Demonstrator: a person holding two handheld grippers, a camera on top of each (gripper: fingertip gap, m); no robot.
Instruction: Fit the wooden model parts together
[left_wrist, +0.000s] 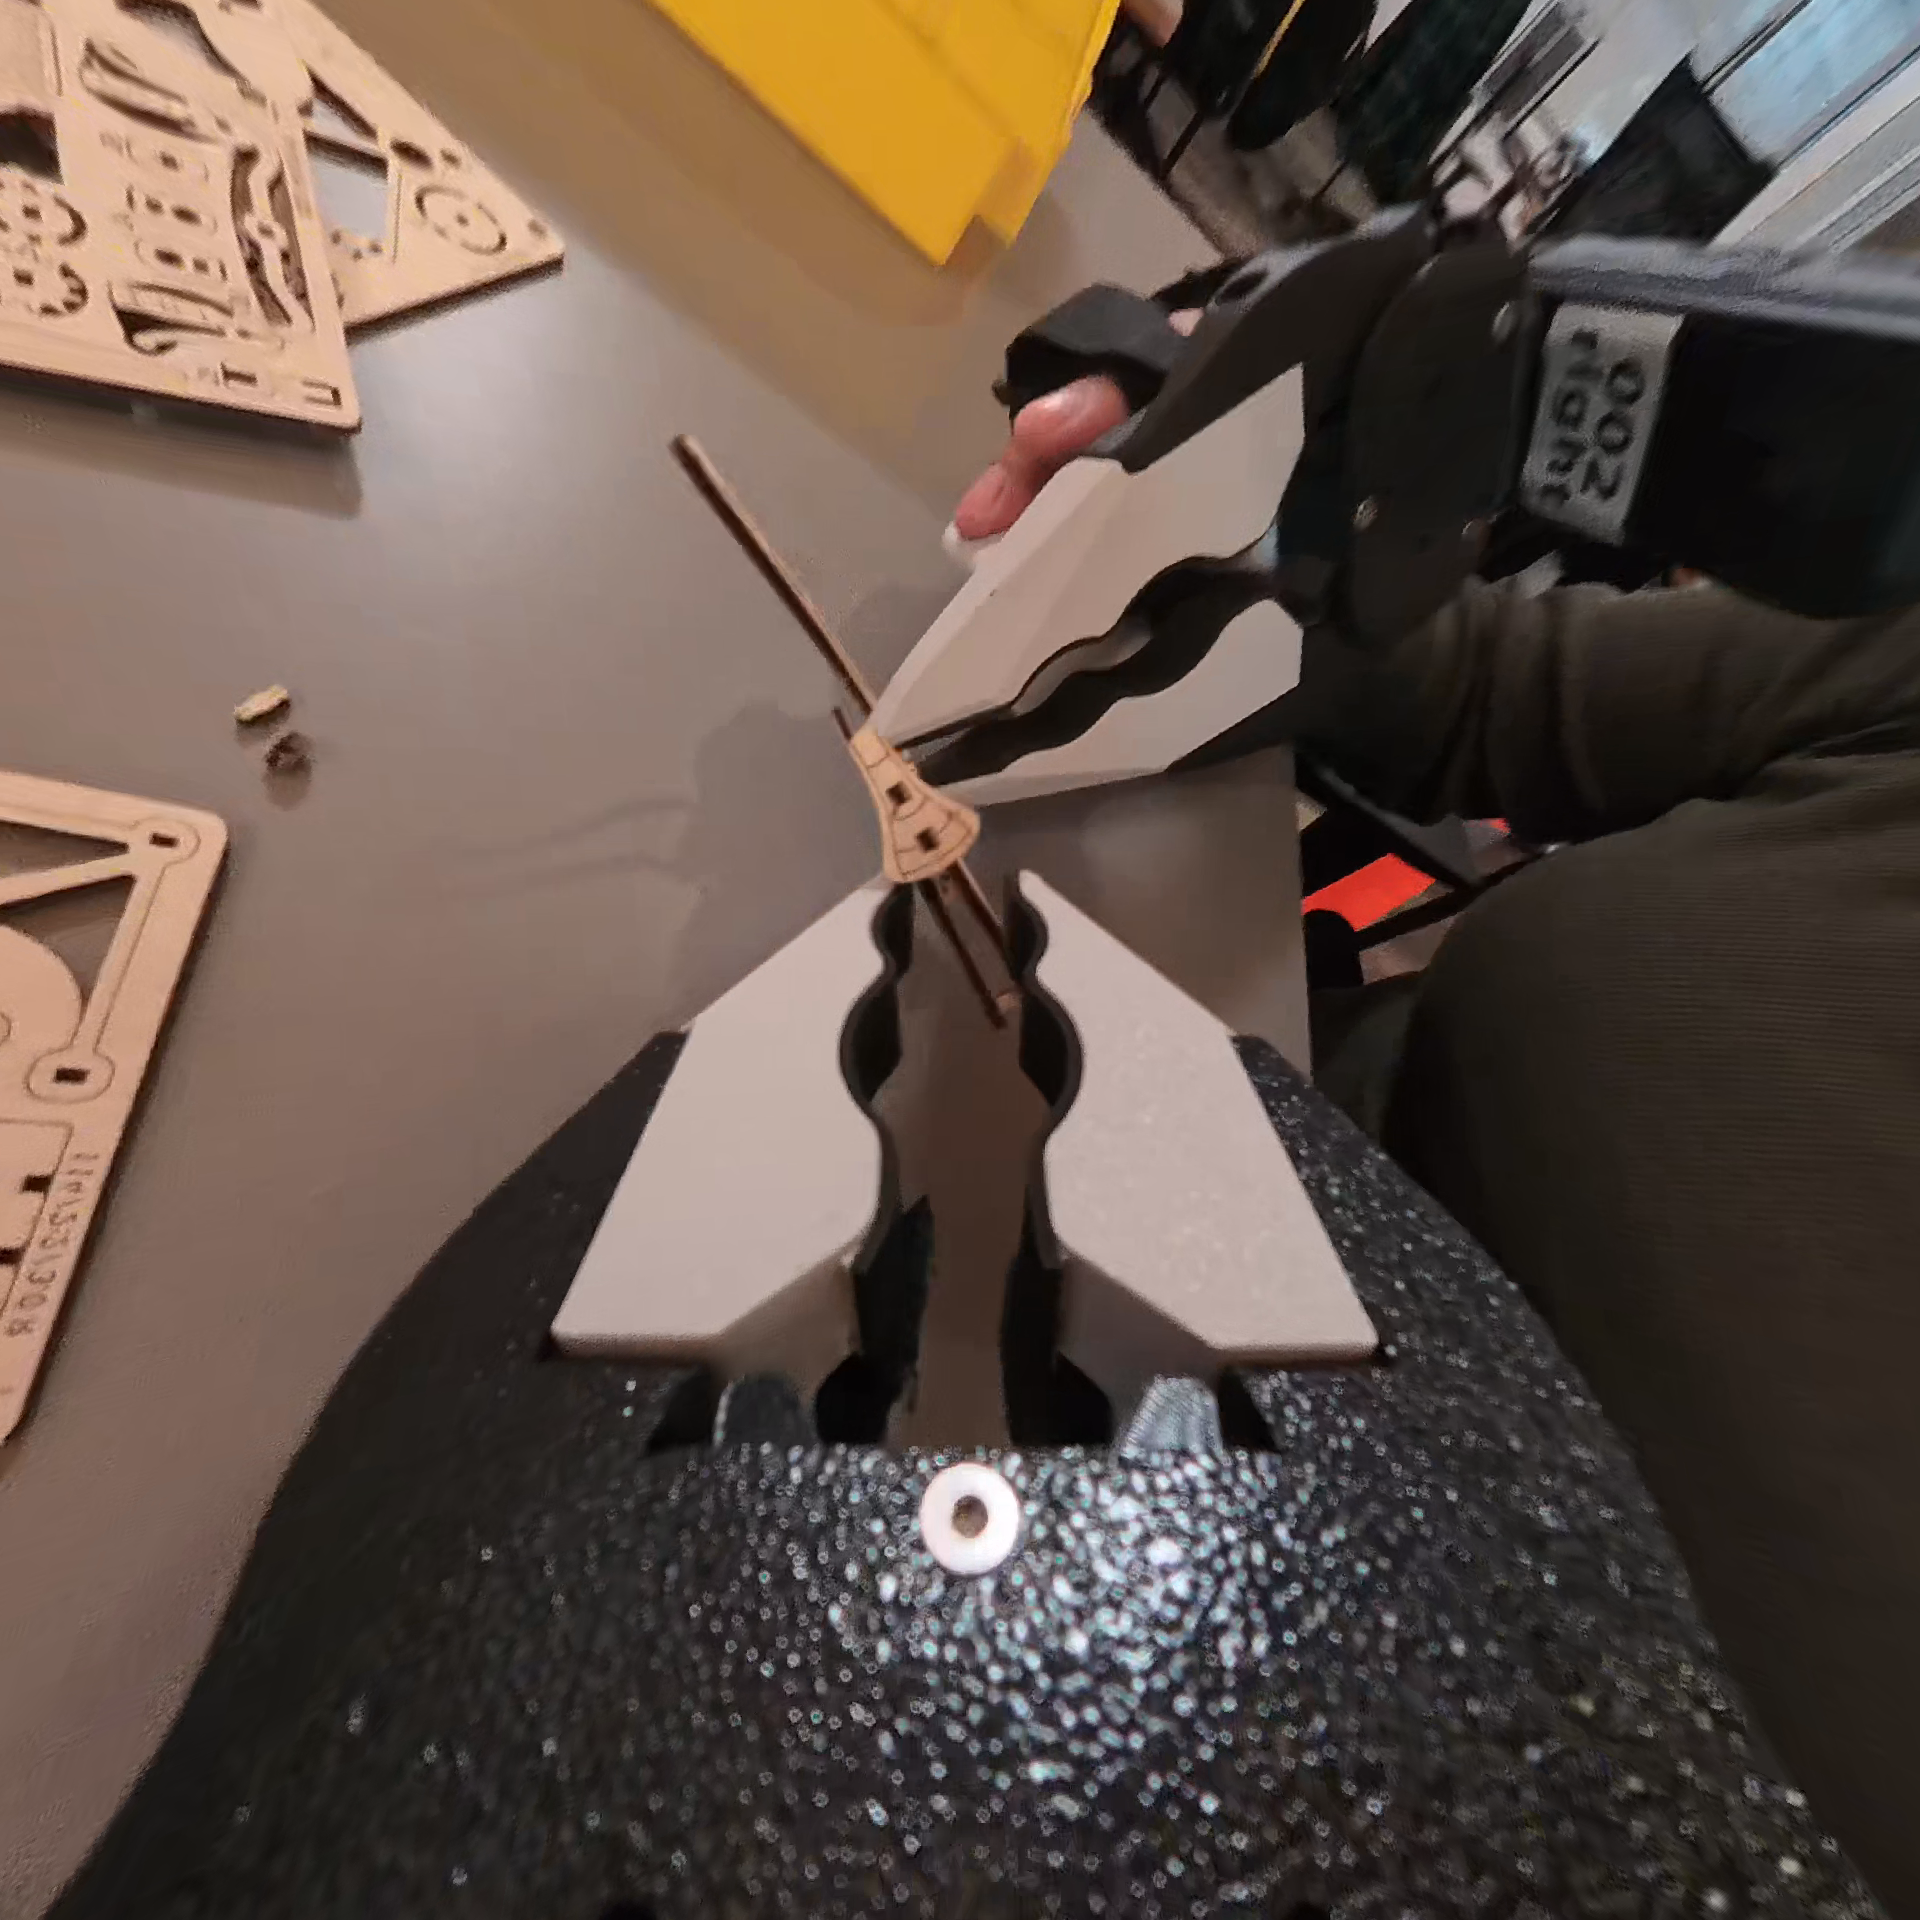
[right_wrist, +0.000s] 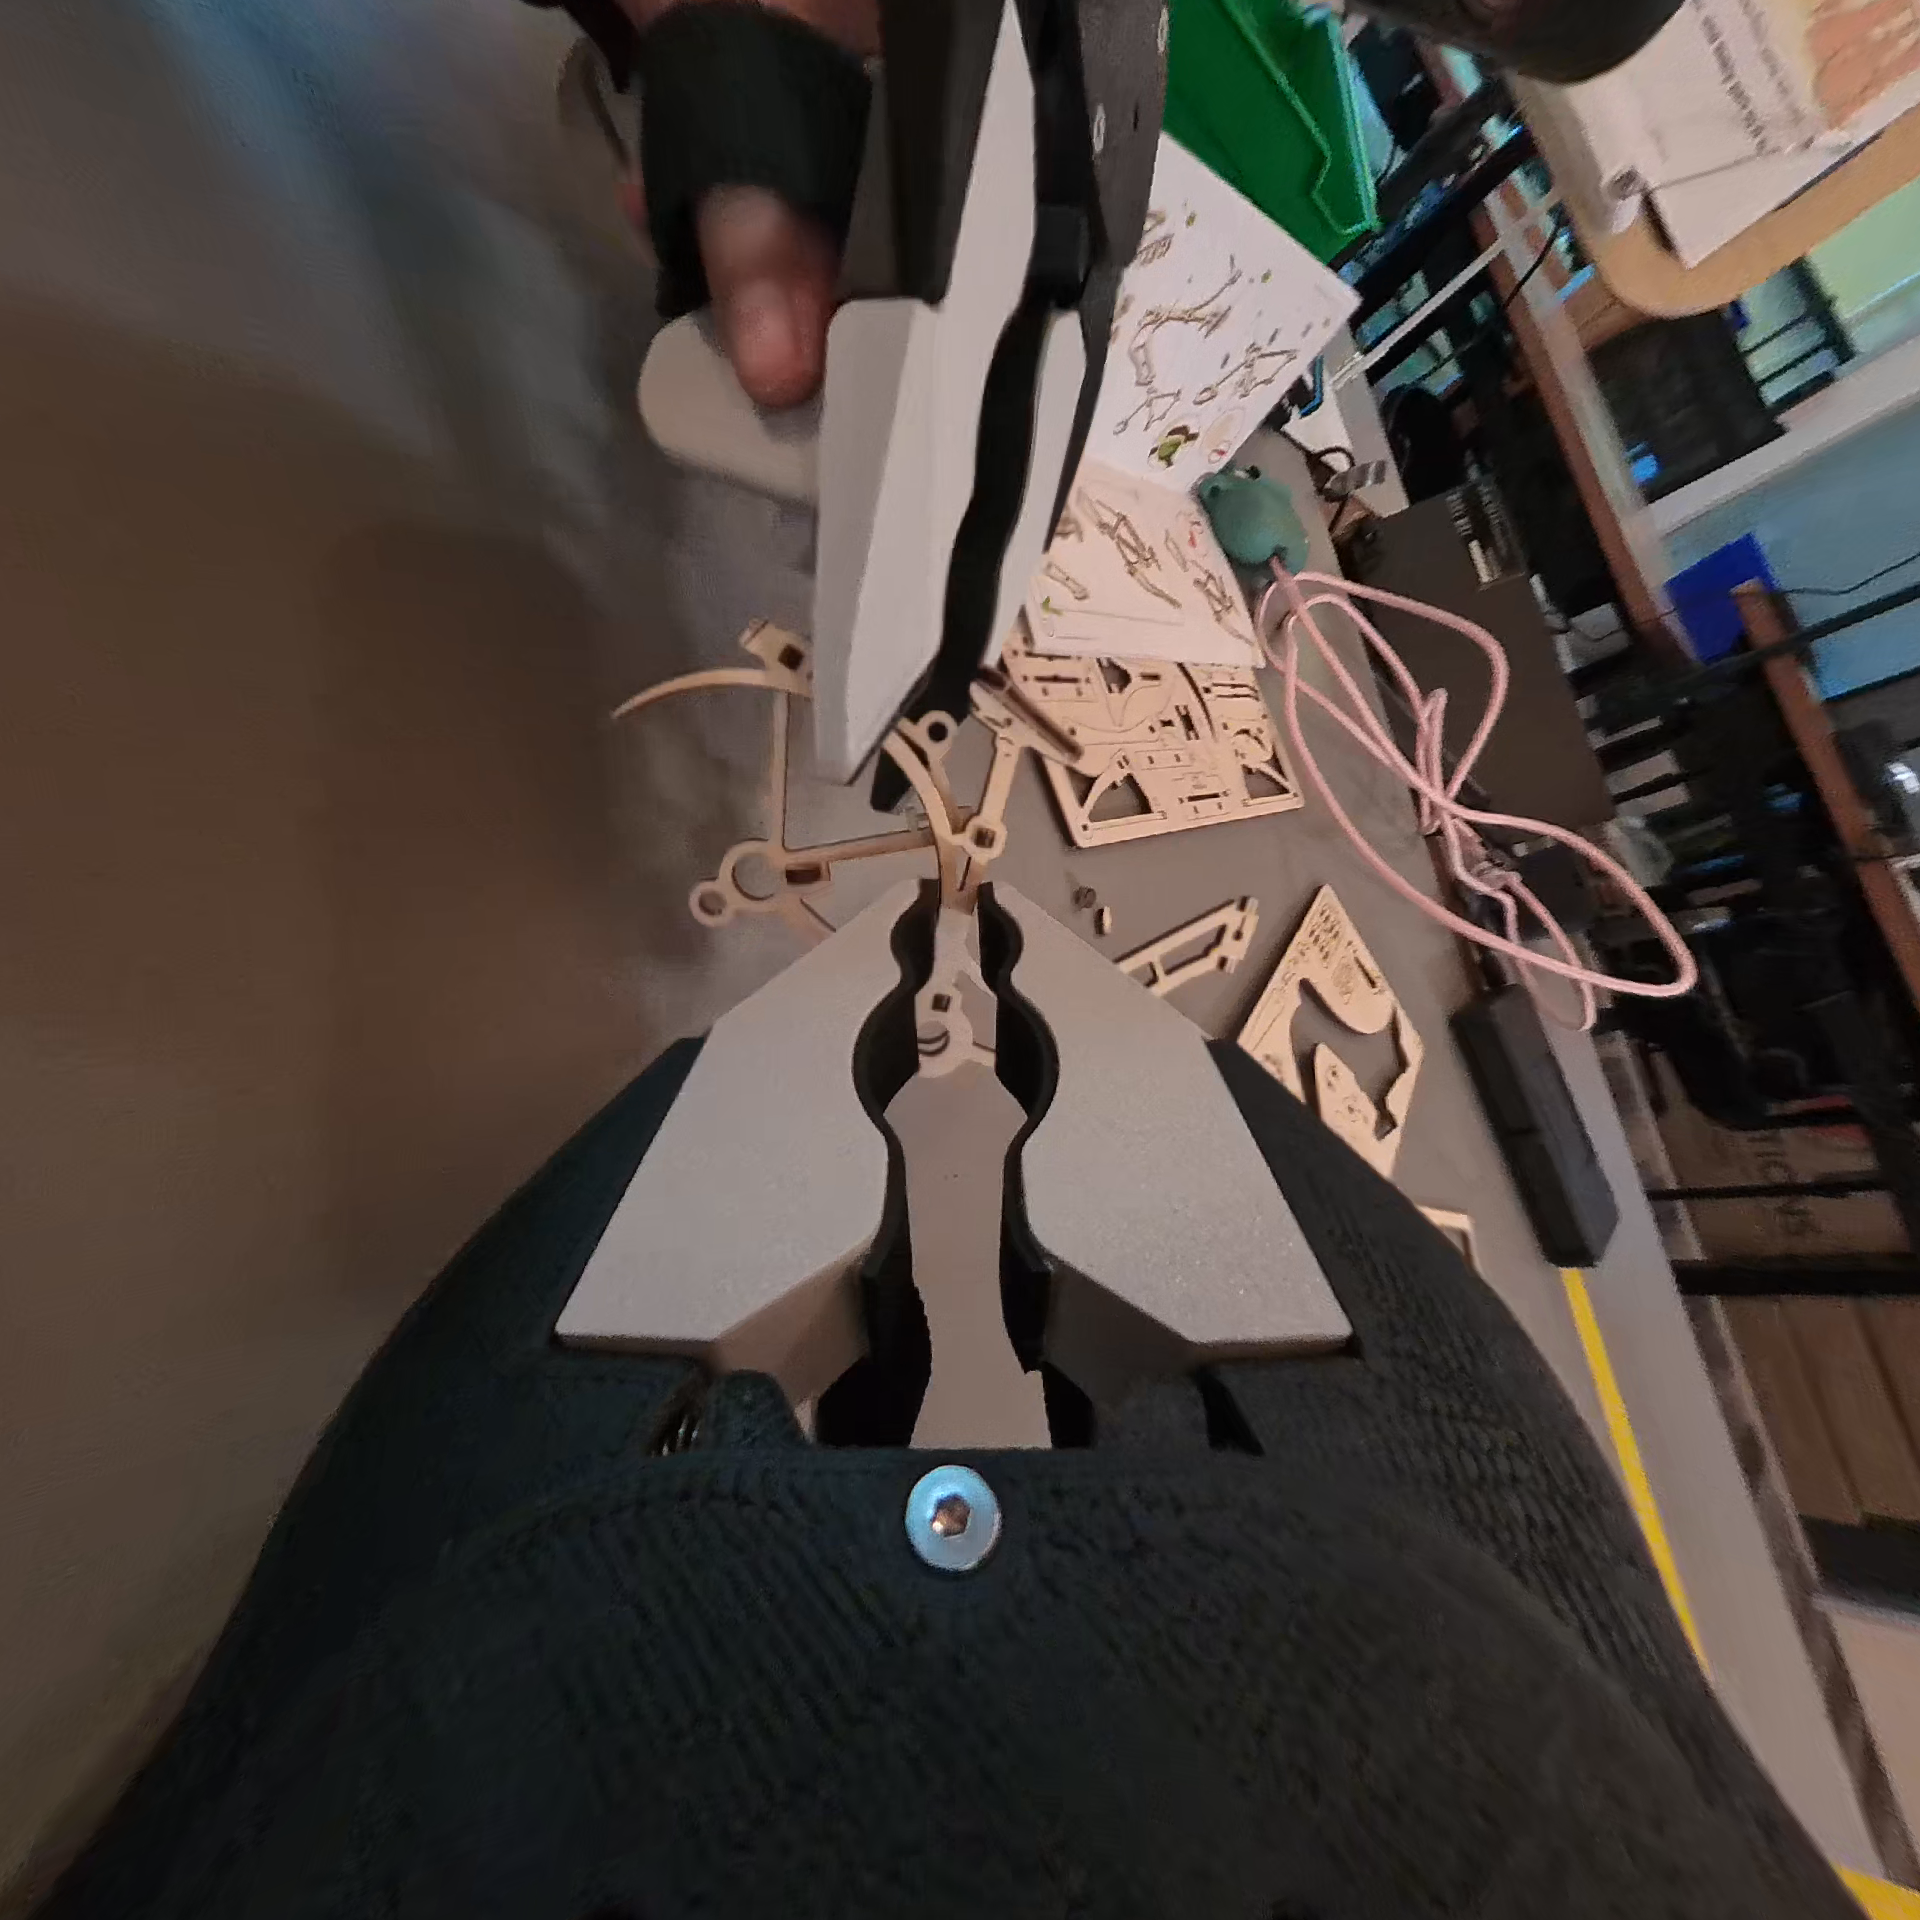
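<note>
Cut-out wooden sheets (left_wrist: 156, 239) lie far left on the grey counter (left_wrist: 540, 623).
Both grippers, left (left_wrist: 961, 914) and right (right_wrist: 951, 904), pinch the wooden model (right_wrist: 831, 831) with nearly closed fingers.

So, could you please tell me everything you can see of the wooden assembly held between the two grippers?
The wooden assembly is pale, thin laser-cut plywood with dark burnt edges: slim struts, curved arcs, small rings and square slots joined into an open frame. It is held in the air above the grey table, tilted. The left gripper pinches one end, and the right gripper clamps a curved piece at its fingertips. Seen edge-on from the left wrist view, it looks like thin sticks.
</note>
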